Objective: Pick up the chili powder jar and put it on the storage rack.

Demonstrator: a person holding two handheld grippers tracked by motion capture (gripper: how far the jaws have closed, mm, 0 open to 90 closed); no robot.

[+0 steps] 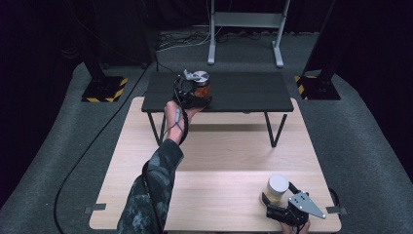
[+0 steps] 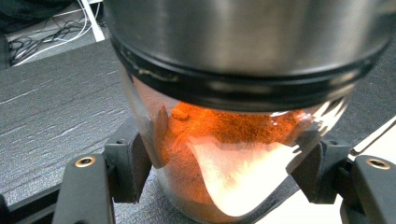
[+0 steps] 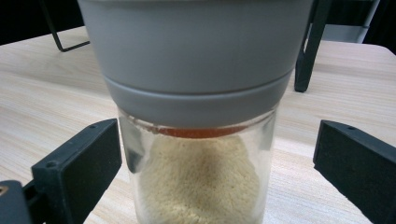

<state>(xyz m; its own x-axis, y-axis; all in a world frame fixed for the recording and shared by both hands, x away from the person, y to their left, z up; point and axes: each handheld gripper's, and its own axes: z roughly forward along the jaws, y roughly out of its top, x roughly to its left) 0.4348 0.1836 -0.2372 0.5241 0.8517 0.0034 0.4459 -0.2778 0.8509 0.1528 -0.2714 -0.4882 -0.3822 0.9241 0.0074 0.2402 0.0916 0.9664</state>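
Orange powder jar (image 1: 200, 90) with metal lid (image 1: 199, 75), clamped in left gripper (image 1: 192, 93), both pads (image 2: 135, 163) pressed on glass. Held at near left part of black raised shelf (image 1: 243, 92), over its dark textured top; touching the surface or just above, cannot tell. Powder heaped to one side in left gripper view, pale label patch on glass. Left forearm in camouflage sleeve (image 1: 153, 195) stretched across wooden counter (image 1: 214, 161), cable (image 1: 146, 195) trailing along arm.

Pale yellow powder jar (image 1: 277, 187) with grey lid (image 3: 196, 56) upright on counter near right front corner. Right gripper (image 1: 272, 204) around it, jaws spread: left pad (image 3: 79, 168) just beside glass, right pad (image 3: 355, 158) well apart, no squeeze. Grey three-cornered plate (image 1: 306, 204) on top of gripper.

Around: shelf on thin black legs (image 1: 275, 129), standing on far half of counter, between the two jars. Grey carpet floor (image 1: 360, 122). White metal stand (image 1: 246, 29) behind shelf, cables (image 1: 180, 41) on floor by it. Black posts with yellow-black striped bases, left (image 1: 104, 90) and right (image 1: 316, 87). Dark curtain at back.
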